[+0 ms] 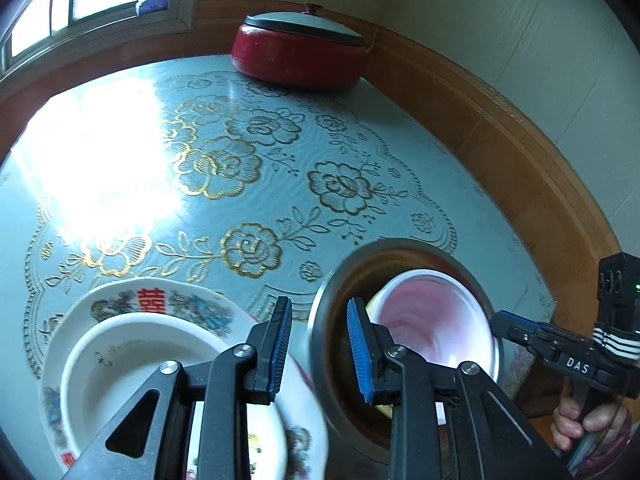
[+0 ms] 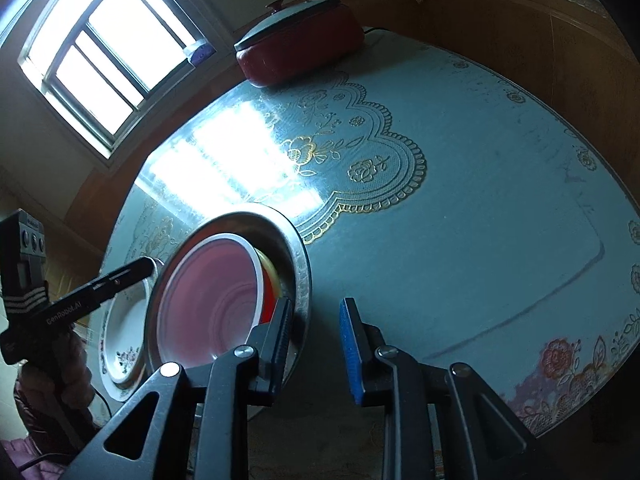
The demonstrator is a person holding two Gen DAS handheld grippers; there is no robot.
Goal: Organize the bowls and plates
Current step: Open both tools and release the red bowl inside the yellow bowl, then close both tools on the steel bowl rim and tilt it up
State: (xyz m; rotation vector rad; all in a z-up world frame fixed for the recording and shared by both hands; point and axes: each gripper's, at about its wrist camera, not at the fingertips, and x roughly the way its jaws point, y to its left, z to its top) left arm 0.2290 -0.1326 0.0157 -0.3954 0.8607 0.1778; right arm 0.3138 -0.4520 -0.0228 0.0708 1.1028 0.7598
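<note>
- Surface (image 1: 280,168): two stacks stand side by side at its near edge; nothing else loose shows.
- Metal bowl (image 1: 320,320) holds the pink bowl (image 1: 432,320).
- Patterned plate (image 1: 120,300) carries a white bowl (image 1: 100,360).
- Left gripper (image 1: 318,344) and right gripper (image 2: 314,344): fingers parted, empty.
- Merging the stacks probably remains.

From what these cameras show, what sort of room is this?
Most likely a home dining room. A round table with a flowered cloth holds a floral plate, nested bowls in a metal basin, and a lidded red electric pot by the window, under wood-panelled walls.
</note>
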